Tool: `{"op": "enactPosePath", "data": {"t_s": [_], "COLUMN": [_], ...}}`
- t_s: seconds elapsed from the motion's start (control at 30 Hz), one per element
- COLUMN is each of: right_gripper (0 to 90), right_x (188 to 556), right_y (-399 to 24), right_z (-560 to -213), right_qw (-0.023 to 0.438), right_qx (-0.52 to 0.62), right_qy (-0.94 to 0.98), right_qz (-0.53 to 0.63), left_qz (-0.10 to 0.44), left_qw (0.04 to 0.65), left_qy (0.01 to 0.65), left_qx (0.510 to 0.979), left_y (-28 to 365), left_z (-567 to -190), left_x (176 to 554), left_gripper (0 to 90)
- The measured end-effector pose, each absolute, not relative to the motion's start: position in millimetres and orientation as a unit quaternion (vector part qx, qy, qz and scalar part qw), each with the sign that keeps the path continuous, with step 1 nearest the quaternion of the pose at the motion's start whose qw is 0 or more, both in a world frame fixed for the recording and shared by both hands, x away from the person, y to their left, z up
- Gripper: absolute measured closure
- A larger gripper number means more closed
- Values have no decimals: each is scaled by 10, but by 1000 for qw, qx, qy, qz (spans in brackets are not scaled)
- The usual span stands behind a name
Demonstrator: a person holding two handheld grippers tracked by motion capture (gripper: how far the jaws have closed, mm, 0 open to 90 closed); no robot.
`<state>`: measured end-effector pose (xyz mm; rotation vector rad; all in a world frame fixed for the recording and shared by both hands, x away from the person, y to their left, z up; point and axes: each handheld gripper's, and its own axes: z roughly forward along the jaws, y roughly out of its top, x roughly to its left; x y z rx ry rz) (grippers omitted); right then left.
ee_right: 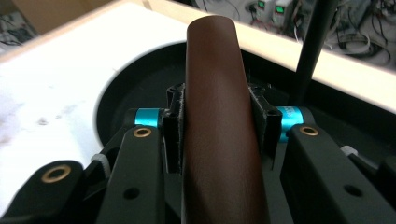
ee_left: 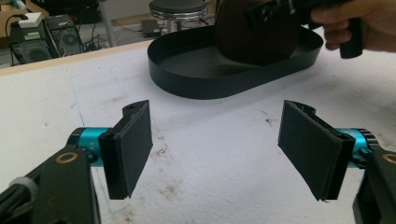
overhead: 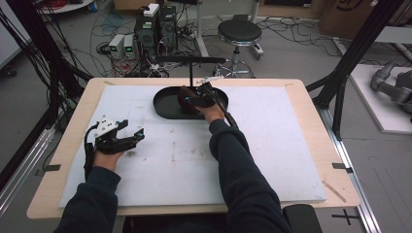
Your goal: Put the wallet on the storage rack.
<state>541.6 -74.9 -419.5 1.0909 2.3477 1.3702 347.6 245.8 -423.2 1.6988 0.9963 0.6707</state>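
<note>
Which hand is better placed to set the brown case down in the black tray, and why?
Right. The right gripper is clamped on the brown case and holds it over the black tray. The left gripper is open and holds nothing, over the white mat, short of the tray.

A white foam mat (overhead: pixel 272 160) covers most of the light wooden table (overhead: pixel 318 145), and it is smudged with brownish marks near its middle. Beyond the table's far edge a round black stool (overhead: pixel 239 32) stands on the grey floor, with dark computer towers (overhead: pixel 156 28) and small power units with green displays (overhead: pixel 122 46) to its left among loose black cables (overhead: pixel 104 26). A grey machine part lies on a white board (overhead: pixel 384 104) at the right.
</note>
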Motion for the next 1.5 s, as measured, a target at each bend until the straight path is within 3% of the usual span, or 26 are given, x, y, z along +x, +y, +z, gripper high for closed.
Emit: {"op": "enactPosePath", "data": {"t_s": [0.13, 0.27, 0.63, 0.83, 1.03, 1.17, 1.3, 1.5], "right_gripper": [588, 432, 405, 384, 275, 204, 207, 206], "right_x": [5447, 5447, 5272, 5079, 4743, 4484, 4272, 3946], "right_y": [-792, -881, -1346, -1616, -2101, -2459, -2635, -2936], "right_z": [-4232, -4181, -3758, -3588, -3469, -3456, -3528, -3789], "right_qw": [99, 162, 192, 177, 190, 187, 220, 229], "right_qx": [397, 396, 373, 342, 334, 362, 341, 365], "right_qy": [777, 803, 808, 815, 815, 818, 810, 796], "right_qz": [478, 415, 414, 434, 434, 406, 423, 425], "left_qz": [280, 280, 282, 280, 278, 281, 280, 280], "left_qw": [506, 507, 506, 509, 518, 520, 521, 521], "left_qy": [415, 418, 420, 421, 429, 431, 431, 431], "left_qx": [702, 700, 698, 697, 686, 681, 682, 681], "left_y": [2482, 2510, 2531, 2535, 2552, 2558, 2552, 2538], "left_z": [-4233, -4238, -4235, -4238, -4238, -4228, -4226, -4223], "left_x": [3464, 3461, 3451, 3457, 3466, 3466, 3473, 3484], "left_gripper": [260, 259, 259, 259, 259, 259, 259, 259]}}
